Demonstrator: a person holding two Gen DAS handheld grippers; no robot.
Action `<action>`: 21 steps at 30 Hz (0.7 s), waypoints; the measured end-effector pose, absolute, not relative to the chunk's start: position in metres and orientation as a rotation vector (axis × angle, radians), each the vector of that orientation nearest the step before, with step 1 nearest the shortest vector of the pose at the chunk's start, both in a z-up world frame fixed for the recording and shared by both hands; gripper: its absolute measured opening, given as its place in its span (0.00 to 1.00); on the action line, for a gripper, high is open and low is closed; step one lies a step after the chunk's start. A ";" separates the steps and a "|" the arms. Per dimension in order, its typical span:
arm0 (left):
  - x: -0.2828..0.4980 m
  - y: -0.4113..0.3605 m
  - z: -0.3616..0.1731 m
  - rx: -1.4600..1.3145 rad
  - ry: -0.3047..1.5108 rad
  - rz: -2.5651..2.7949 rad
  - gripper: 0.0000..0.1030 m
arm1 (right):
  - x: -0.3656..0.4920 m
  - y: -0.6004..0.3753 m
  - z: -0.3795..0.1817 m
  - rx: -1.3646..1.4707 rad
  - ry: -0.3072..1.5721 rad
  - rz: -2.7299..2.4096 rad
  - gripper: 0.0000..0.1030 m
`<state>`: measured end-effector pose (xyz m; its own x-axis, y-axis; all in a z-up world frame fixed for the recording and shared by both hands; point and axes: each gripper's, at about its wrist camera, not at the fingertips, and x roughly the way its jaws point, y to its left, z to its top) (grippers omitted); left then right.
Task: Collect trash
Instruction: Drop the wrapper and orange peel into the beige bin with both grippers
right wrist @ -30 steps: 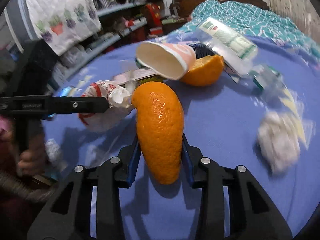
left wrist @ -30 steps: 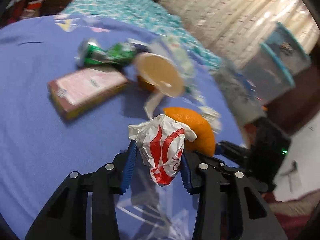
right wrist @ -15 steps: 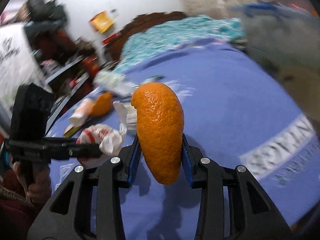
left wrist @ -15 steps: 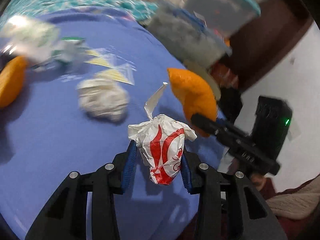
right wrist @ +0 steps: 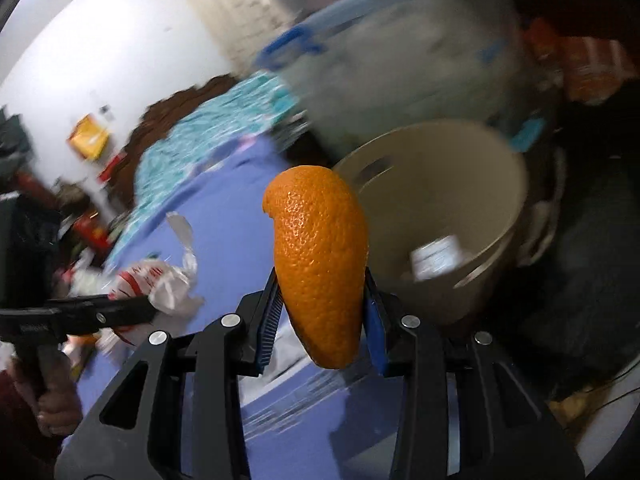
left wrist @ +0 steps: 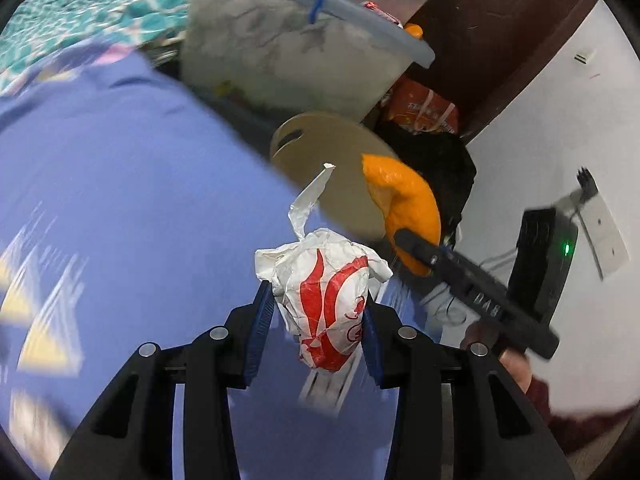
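My left gripper [left wrist: 318, 312] is shut on a crumpled white and red wrapper [left wrist: 326, 296] and holds it above the edge of the blue bedsheet [left wrist: 120, 208]. My right gripper [right wrist: 322, 312] is shut on an orange peel [right wrist: 320, 264], held in front of a beige bin [right wrist: 500, 184] with some trash inside. In the left wrist view the peel [left wrist: 404, 208] and right gripper sit ahead to the right, over the beige bin [left wrist: 332, 168]. In the right wrist view the wrapper [right wrist: 160, 284] shows at the left.
A clear storage box with a blue lid [left wrist: 296, 44] stands behind the bin. An orange bag [left wrist: 424, 110] and dark items lie beside it. A white wall [left wrist: 560, 120] with a socket is at the right. A teal patterned cover [right wrist: 208, 120] lies farther back.
Both grippers have swung away from the trash pile on the bed, rightward to the bed's edge. The beige bin has come into view, close in front of the orange peel.
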<state>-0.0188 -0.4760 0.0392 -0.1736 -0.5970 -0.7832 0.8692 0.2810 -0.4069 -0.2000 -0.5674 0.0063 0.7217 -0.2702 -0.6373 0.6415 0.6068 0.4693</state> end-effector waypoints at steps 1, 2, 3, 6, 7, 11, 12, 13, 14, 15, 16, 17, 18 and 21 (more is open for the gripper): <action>-0.020 -0.492 0.041 0.315 1.147 -1.342 0.37 | -0.200 -0.579 0.003 0.751 0.560 -0.588 0.39; -0.021 -0.514 0.039 0.312 1.165 -1.348 0.38 | -0.199 -0.591 -0.001 0.758 0.570 -0.607 0.41; -0.022 -0.533 0.036 0.307 1.181 -1.351 0.39 | -0.199 -0.602 -0.005 0.766 0.581 -0.624 0.45; -0.027 -0.576 0.030 0.334 1.169 -1.308 0.73 | -0.200 -0.619 -0.008 0.774 0.582 -0.690 0.61; -0.029 -0.582 0.029 0.352 1.146 -1.276 0.78 | -0.206 -0.622 -0.005 0.785 0.541 -0.707 0.63; -0.030 -0.576 0.029 0.325 1.150 -1.269 0.75 | -0.228 -0.606 0.017 0.768 0.393 -0.753 0.63; -0.031 -0.564 0.032 0.306 1.151 -1.283 0.75 | -0.234 -0.599 0.023 0.761 0.357 -0.755 0.63; -0.032 -0.553 0.035 0.299 1.146 -1.296 0.75 | -0.235 -0.595 0.026 0.761 0.337 -0.747 0.62; -0.033 -0.539 0.039 0.295 1.137 -1.318 0.75 | -0.234 -0.590 0.028 0.766 0.323 -0.732 0.60; -0.038 -0.519 0.043 0.295 1.120 -1.345 0.75 | -0.231 -0.586 0.030 0.771 0.316 -0.714 0.57; -0.042 -0.503 0.046 0.301 1.107 -1.355 0.75 | -0.227 -0.578 0.030 0.778 0.315 -0.677 0.53; -0.047 -0.487 0.047 0.313 1.094 -1.362 0.75 | -0.221 -0.573 0.030 0.784 0.320 -0.648 0.49; -0.052 -0.463 0.047 0.338 1.074 -1.359 0.75 | -0.212 -0.566 0.029 0.793 0.332 -0.602 0.46; -0.057 -0.402 0.042 0.379 1.049 -1.318 0.74 | -0.179 -0.540 0.026 0.800 0.396 -0.465 0.38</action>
<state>-0.0566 -0.4025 0.0418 -0.0999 -0.5996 -0.7940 0.9082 0.2711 -0.3189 -0.1791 -0.5398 0.0263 0.8288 -0.2446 -0.5033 0.5357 0.6070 0.5870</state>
